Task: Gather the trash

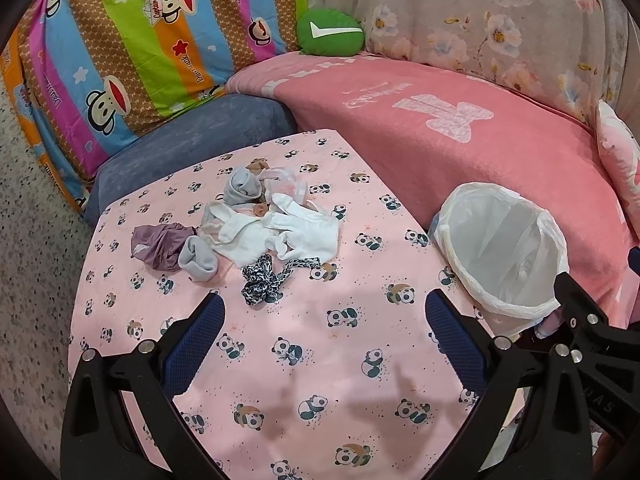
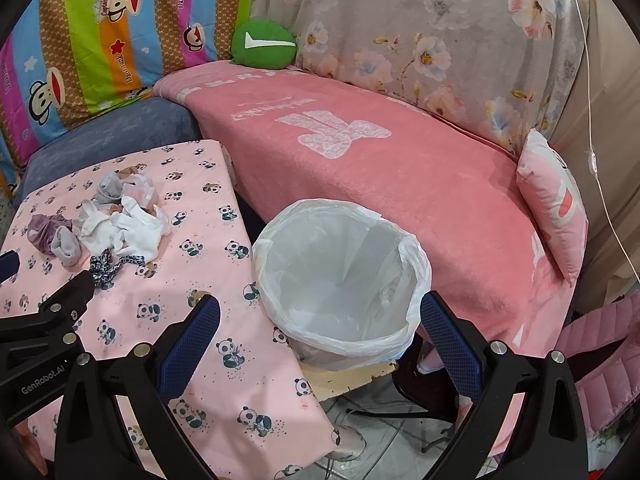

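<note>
Both jaws stand wide apart and hold nothing: our left gripper hangs over the panda cloth, our right gripper just before the bin. Nearest us on the cloth lies a speckled strip, knotted and limp; beyond it the pile sits near the table's middle, well apart from the bin at the right edge. We judge everything in it light and soft: white cloth pieces, a grey sock, a purple wad. Such things sag and snag on one another, so we would pinch a raised fold or the strip's knot, not a flat edge. Behind the heap a clear plastic cup looks thin and slippery, likely to crush; its rim seems the better hold. Small brownish bits peek out under the white pieces, too covered to name. Inside the bin, the liner blurs the bottom, so we cannot tell whether anything lies there. Farther back runs the pink sofa.
</note>
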{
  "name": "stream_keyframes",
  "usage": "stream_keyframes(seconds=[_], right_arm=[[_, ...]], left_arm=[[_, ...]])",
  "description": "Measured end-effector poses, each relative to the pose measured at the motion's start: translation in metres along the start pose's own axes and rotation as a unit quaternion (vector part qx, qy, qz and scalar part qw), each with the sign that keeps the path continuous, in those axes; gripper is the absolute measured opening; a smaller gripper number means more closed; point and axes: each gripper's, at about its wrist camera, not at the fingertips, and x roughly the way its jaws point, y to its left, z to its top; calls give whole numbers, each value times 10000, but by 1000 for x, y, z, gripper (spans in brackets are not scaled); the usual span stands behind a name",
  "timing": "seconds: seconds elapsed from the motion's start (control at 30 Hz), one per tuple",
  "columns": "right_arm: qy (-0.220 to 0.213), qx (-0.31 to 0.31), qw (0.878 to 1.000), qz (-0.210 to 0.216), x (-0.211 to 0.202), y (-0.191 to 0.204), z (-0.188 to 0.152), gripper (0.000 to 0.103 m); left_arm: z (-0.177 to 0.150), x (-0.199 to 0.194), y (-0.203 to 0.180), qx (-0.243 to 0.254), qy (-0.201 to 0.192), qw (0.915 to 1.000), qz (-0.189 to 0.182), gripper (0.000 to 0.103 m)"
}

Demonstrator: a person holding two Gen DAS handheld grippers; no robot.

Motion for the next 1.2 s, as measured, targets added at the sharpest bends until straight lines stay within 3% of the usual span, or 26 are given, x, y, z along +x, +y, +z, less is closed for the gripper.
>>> stream_keyframes(seconds=[0.63,1.2], right_arm=[[33,-54,9999,-151,1,16,10,98],[-85,-121,9997,201,18,72,26,98]], left_arm=[[8,11,20,-102,-25,9994,-342,96],[15,43,76,-273,37,9996,-61,96]])
